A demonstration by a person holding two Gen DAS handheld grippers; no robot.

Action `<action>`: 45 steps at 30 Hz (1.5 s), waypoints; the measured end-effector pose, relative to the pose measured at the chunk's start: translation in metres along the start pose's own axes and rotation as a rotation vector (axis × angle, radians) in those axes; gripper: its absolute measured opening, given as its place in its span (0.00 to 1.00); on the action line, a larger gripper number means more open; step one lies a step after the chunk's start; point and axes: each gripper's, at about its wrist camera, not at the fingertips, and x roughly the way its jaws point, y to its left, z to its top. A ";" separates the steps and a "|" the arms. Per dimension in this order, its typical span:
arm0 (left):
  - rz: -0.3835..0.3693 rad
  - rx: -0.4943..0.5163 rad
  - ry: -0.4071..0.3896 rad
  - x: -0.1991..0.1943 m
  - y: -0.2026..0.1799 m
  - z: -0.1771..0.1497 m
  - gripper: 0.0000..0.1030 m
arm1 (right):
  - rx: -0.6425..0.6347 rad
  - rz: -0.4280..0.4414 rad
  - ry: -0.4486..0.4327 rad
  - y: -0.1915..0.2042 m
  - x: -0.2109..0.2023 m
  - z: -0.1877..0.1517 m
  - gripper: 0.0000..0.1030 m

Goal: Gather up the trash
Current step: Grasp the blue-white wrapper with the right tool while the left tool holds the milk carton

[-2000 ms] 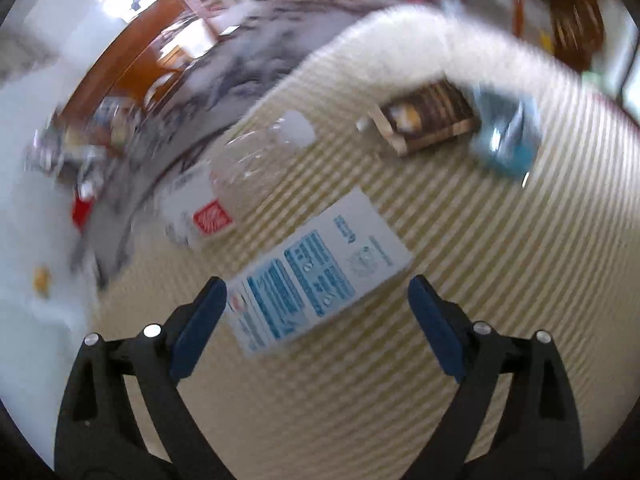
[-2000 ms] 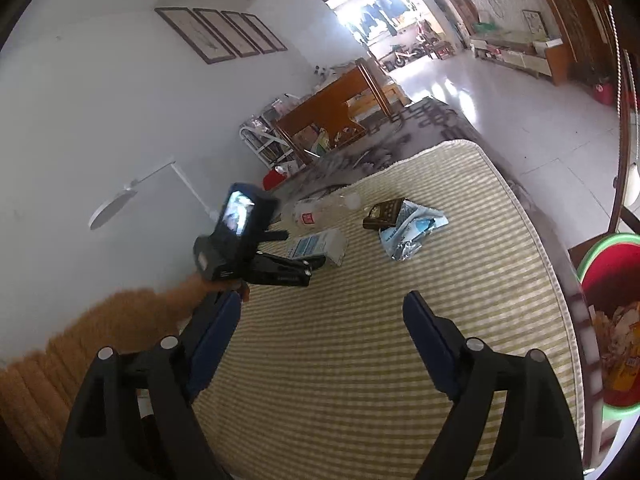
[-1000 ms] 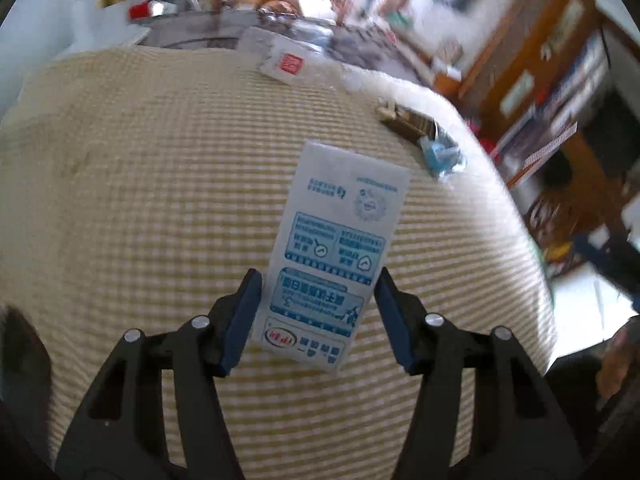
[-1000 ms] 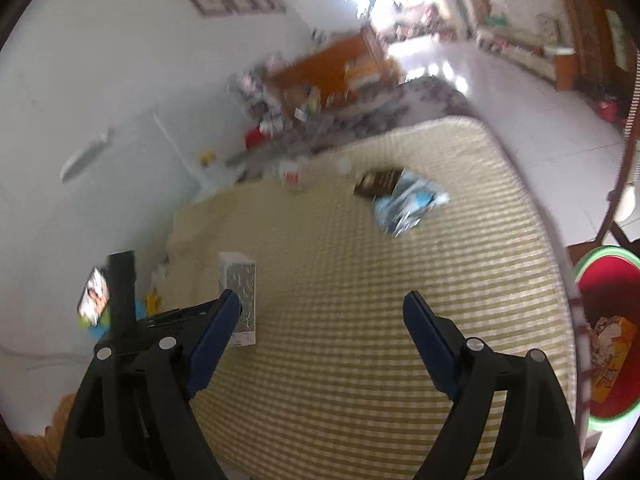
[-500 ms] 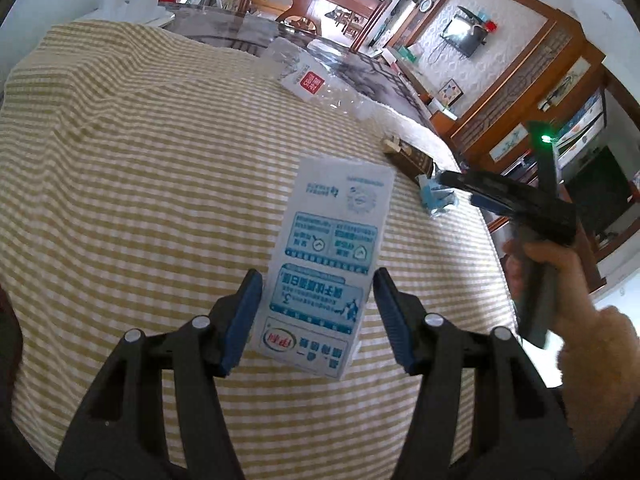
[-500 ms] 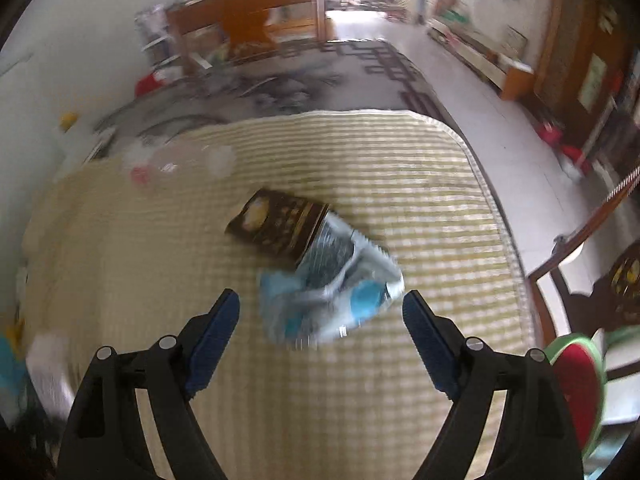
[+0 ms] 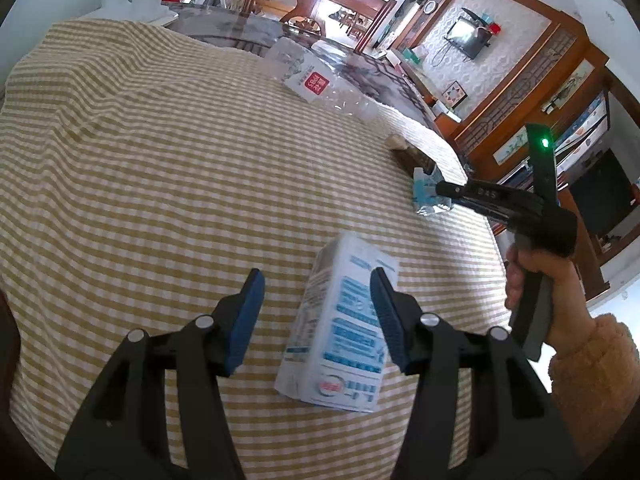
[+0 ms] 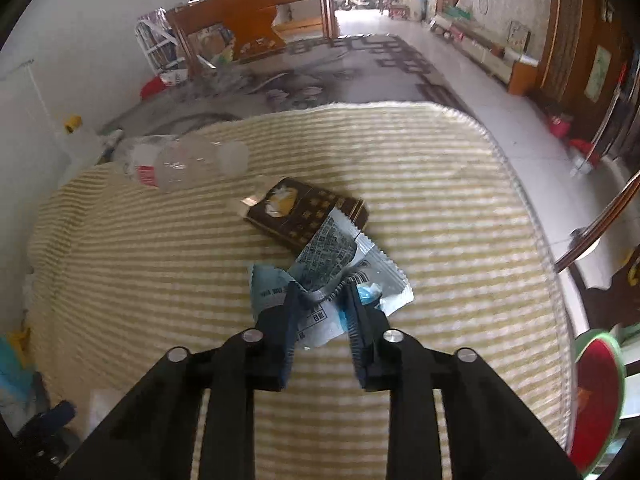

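four pieces of trash lie on the checked bed (image 7: 140,168). near its foot edge, the right gripper (image 8: 320,316) is closing its fingers on the crinkled blue wrapper (image 8: 340,268), just beside the brown packet (image 8: 304,210). nearer the head, the left gripper (image 7: 316,312) is closing, only one pad touching the white carton (image 7: 340,332). likely next: lift the wrapper toward the red bin (image 8: 596,396) off the bed's side. a clear bottle (image 8: 180,164) waits by the far edge, rug and wooden furniture beyond.

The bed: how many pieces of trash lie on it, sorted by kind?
Cartons: 1, the milk carton
Bottles: 1, the clear bottle
Boxes: 1, the brown box
Wrappers: 1, the blue wrapper
Total: 4
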 end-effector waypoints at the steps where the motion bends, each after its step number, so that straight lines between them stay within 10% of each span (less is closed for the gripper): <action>1: -0.001 0.000 0.001 0.000 0.000 0.000 0.51 | 0.005 0.016 0.005 0.002 -0.002 -0.001 0.20; 23: 0.041 0.142 0.074 0.023 -0.020 -0.014 0.58 | 0.036 0.181 -0.036 0.020 -0.048 -0.016 0.19; 34: 0.048 0.142 -0.025 0.003 -0.020 -0.010 0.01 | 0.029 0.254 -0.110 0.032 -0.086 -0.040 0.19; 39: 0.018 0.124 -0.045 -0.002 -0.019 -0.007 0.07 | 0.063 0.287 -0.107 0.031 -0.093 -0.055 0.19; 45: 0.046 0.219 -0.024 0.005 -0.037 -0.013 0.50 | 0.103 0.299 -0.096 0.025 -0.094 -0.063 0.19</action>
